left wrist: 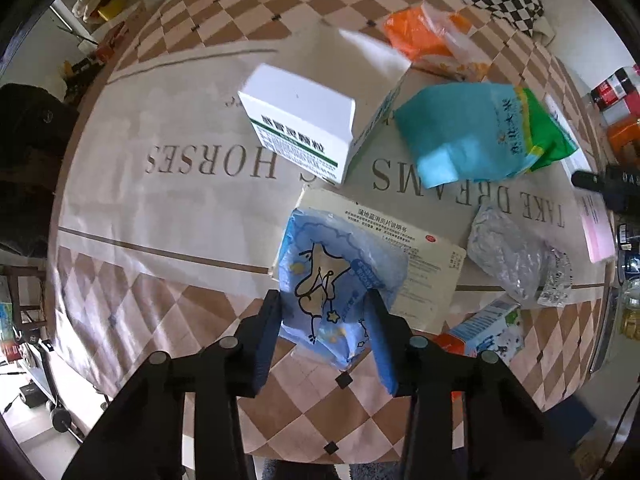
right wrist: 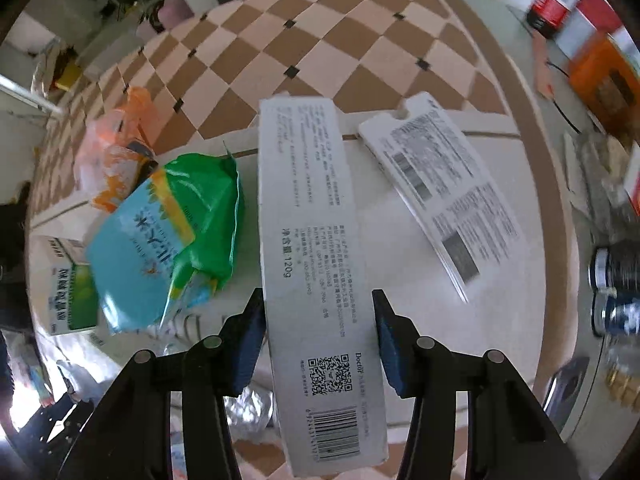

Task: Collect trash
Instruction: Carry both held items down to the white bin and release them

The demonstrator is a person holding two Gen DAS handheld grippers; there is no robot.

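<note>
The left gripper (left wrist: 326, 320) is clamped on a light-blue tissue pack (left wrist: 336, 284) printed with a cartoon duck outline and stars, its blue pads (left wrist: 266, 340) pressing both sides of the soft wrapper, which bulges between them above the tablecloth (left wrist: 180, 208). Just beyond the pack lies a folded medicine leaflet (left wrist: 424, 252) headed in Chinese characters. Printed across the cloth, upside down from this view, are the words "TAKE DREAMS" and "HORSES" (the letters between them are hidden by a box). That white box with a green band (left wrist: 300, 120) sits at centre, far of the leaflet; to its right lies a teal and green bag (left wrist: 480, 132) with Chinese lettering, and farther still an orange plastic bag (left wrist: 428, 40). A crumpled clear wrapper (left wrist: 508, 256) lies near right, with a small blue carton (left wrist: 488, 328) just near it. In the right wrist view, the right gripper (right wrist: 318, 320) holds a long white carton (right wrist: 316, 264) between its fingers; both pads appear to touch the carton's sides, and it extends away over the table. The carton shows "120g", a QR code, a barcode and the partly readable word "Doctor". Right of it a white printed card (right wrist: 444, 192) lies flat; left of it sits the teal and green bag (right wrist: 168, 236).
</note>
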